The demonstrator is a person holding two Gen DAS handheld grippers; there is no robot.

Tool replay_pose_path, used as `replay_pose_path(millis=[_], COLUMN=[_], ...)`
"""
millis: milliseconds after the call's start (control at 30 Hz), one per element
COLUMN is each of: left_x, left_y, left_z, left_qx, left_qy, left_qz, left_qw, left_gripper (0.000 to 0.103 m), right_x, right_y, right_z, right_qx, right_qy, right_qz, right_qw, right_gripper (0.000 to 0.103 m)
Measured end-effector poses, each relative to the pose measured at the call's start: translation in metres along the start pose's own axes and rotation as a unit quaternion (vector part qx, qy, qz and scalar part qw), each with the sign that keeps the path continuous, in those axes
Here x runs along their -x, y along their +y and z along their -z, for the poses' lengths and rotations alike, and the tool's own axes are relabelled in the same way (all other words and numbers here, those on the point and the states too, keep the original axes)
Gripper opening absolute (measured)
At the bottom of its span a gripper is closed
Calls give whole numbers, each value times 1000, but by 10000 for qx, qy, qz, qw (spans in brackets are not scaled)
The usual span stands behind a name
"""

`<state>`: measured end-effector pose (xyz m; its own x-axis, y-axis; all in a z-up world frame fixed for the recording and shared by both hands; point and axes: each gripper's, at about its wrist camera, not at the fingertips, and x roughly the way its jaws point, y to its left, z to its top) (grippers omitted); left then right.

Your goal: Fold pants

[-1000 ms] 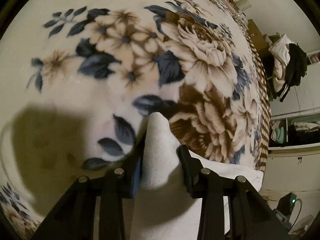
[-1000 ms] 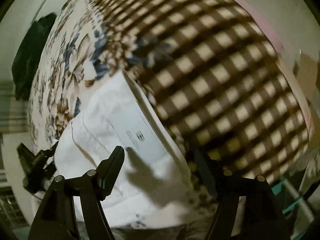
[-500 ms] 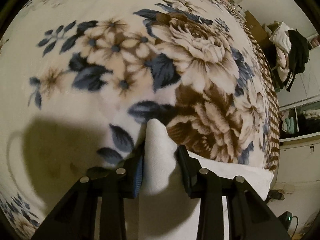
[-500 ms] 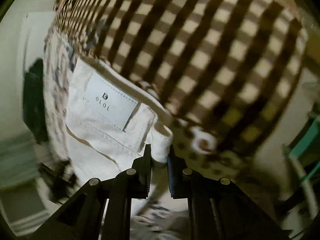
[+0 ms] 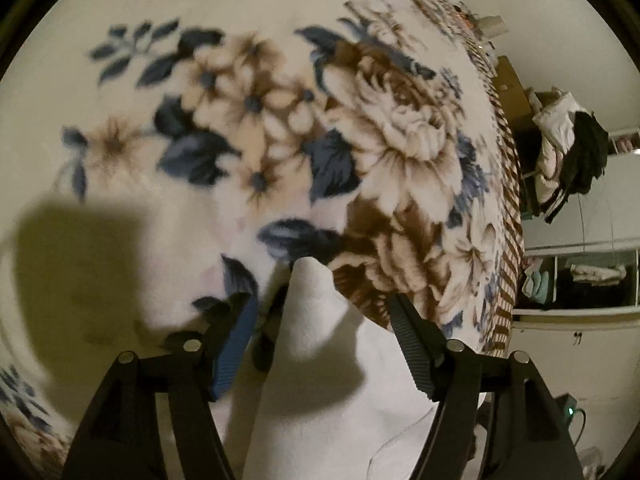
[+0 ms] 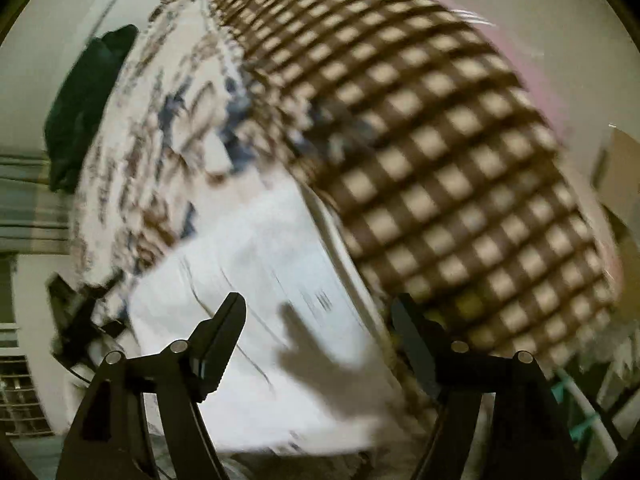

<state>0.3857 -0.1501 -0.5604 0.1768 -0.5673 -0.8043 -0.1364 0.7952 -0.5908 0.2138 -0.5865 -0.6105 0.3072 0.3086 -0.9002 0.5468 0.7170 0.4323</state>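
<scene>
We see one pair of white pants (image 5: pixel 320 360) lying on the floral blanket (image 5: pixel 280 120), a peaked fold rising between our left tool's (image 5: pixel 320 312) wide-spread fingers, ungripped. Our right tool (image 6: pixel 320 312) gapes empty above the pants.

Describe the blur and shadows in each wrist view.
Left wrist: mild blur on the floral blanket, a large dark shadow at left, the left gripper shadowing the white pants. Right wrist: heavy motion smear throughout; a finger's shadow crosses the pants.
</scene>
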Motion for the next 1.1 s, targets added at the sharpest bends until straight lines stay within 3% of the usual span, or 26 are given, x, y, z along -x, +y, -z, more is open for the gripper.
replay_pose_path(millis=[67, 133, 167, 200, 233, 267, 300, 333, 433, 533, 600, 633, 667, 700, 733, 767, 800, 833, 967, 1067, 1100], left_x=[-5, -6, -7, -7, -7, -7, -8, -8, -9, -3, 8, 15, 22, 30, 37, 43, 49, 53, 44, 24, 16], left_y=[-2, -8, -10, -12, -12, -11, -10, -7, 12, 22, 23, 24, 26, 27, 27, 25, 23, 22, 21, 22, 24], left_z=[0, 1, 1, 2, 2, 1, 0, -2, -15, -22, -22, -20, -16, -10, -2, 7, 19, 34, 81, 104, 109], left_qx=[-84, -398, -553, -678, -724, -777, -797, -787, -473, -292, -176, -60, 41, 131, 156, 133, 105, 85, 175, 205, 243], left_qy=[8, -78, -100, -128, -161, -185, -199, -228, -242, -233, -223, -205, -191, -189, -198, -210, -195, -145, 265, 523, 609], left_qz=[-84, -226, -353, -416, -461, -484, -516, -542, -526, -486, -285, -144, -66, 11, 113, 181, 225, 317, 485, 367, 312], left_qw=[9999, 9989, 9978, 9968, 9962, 9956, 9953, 9952, 9972, 9981, 9992, 9997, 9998, 9997, 9996, 9995, 9995, 9994, 9983, 9977, 9974], left_gripper=[63, 21, 21, 20, 19, 17, 14, 9, 6, 3, 4, 6, 8, 18, 39, 53, 77, 83, 83, 83, 83], right_x=[-18, -42, -52, -62, -65, -70, -69, -66, -65, -74, -76, -72, -68, -58, -49, -41, -34, -31, -38, -55, -62], right_y=[4, 1, 4, 8, 7, 9, 13, 16, 28, 29, 36, 35, 32, 24, 16, 7, -5, -15, -64, -81, -82], right_z=[-18, -31, -33, -40, -40, -39, -37, -37, -41, -45, -50, -50, -49, -43, -36, -29, -18, -8, 48, 71, 75], right_qx=[-145, -410, -494, -600, -679, -684, -659, -614, -582, -534, -347, -347, -380, -416, -497, -600, -760, -888, -1738, -2154, -2220], right_qy=[168, 456, 537, 601, 552, 435, 259, 154, -60, 72, 224, 286, 344, 369, 377, 387, 422, 474, 912, 992, 961], right_qz=[-319, -637, -751, -766, -714, -676, -687, -636, -266, -69, -42, -133, -129, -126, -225, -321, -357, -348, -537, -818, -1013], right_qw=[9992, 9961, 9945, 9934, 9936, 9944, 9951, 9960, 9979, 9985, 9991, 9989, 9986, 9984, 9978, 9969, 9956, 9943, 9791, 9680, 9650], right_gripper=[78, 78, 78, 71, 60, 40, 28, 24, 20, 20, 29, 36, 54, 65, 66, 66, 67, 67, 67, 67, 59])
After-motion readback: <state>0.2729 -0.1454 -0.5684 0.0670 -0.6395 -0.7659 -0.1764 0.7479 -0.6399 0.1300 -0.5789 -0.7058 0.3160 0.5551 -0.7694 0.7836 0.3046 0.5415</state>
